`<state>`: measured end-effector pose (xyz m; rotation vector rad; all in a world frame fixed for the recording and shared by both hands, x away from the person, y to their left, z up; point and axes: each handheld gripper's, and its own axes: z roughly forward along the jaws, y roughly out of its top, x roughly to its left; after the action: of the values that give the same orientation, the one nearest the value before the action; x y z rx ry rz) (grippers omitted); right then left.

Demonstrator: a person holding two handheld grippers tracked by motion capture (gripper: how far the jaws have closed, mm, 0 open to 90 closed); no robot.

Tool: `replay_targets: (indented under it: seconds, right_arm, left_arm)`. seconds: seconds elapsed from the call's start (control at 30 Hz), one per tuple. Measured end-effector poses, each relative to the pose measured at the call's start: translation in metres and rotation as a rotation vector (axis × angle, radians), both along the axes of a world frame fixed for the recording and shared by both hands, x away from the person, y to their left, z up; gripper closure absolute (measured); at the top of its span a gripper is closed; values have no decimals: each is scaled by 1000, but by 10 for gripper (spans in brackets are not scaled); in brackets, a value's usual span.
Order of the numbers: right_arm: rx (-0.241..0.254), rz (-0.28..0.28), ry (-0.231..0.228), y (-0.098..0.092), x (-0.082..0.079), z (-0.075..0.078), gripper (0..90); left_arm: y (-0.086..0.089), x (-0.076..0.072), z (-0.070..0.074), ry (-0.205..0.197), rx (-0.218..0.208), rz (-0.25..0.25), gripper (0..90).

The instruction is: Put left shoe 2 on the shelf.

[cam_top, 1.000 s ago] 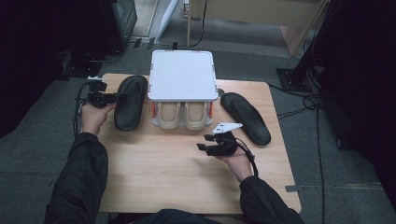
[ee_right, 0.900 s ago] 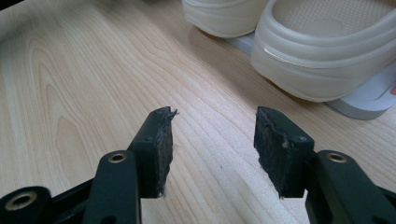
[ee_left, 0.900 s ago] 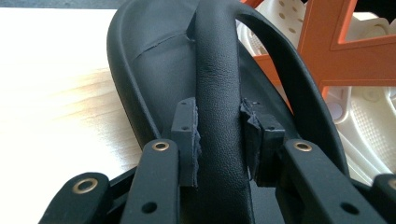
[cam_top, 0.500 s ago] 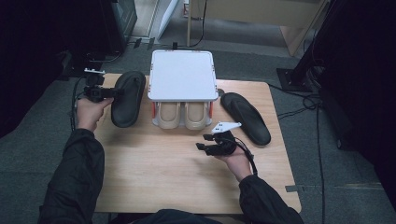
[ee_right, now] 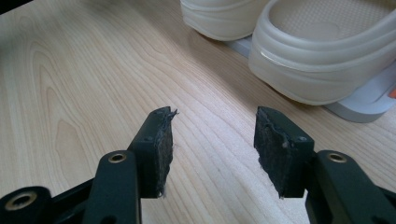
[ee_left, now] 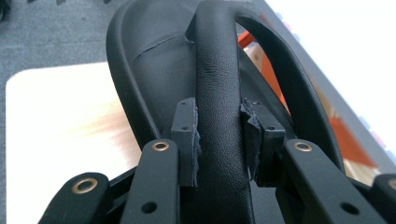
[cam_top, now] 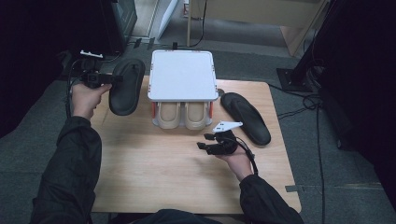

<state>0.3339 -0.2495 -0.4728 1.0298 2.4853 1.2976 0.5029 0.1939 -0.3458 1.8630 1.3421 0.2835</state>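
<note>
Nearest, just in front of the white rack (cam_top: 182, 74), the right gripper (cam_top: 208, 144) hovers over the table (cam_top: 154, 177) with its jaws apart and nothing between them, facing the cream slippers (ee_right: 322, 56) tucked under the rack. Farther off, at the rack's left side, the left gripper (cam_top: 103, 79) pinches the strap (ee_left: 219, 88) of a black sandal (cam_top: 125, 86), holding it off the table; its mate (cam_top: 245, 116) lies at the rack's right.

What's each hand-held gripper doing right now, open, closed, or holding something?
Left hand-held gripper: closed on the strap of the black slipper, held above the table.
Right hand-held gripper: open, nothing between the pads, over the table.
</note>
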Motion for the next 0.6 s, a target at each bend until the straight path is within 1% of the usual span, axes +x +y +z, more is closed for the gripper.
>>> replay_targets:
  seconds: [0.13, 0.3, 0.47, 0.6]
  right_arm:
    - [3, -1, -1, -1, 1, 0, 476]
    - [1, -1, -2, -2, 0, 1, 476]
    - [3, -1, -2, -1, 1, 0, 476]
    - [2, -2, -3, -1, 0, 1, 476]
  left_arm:
    - [-2, 3, 16, -6, -10, -6, 688]
    - [-9, 5, 34, -23, 14, -10, 688]
    - [-20, 7, 48, -34, 9, -18, 688]
    - [-31, 10, 57, -38, 15, -23, 688]
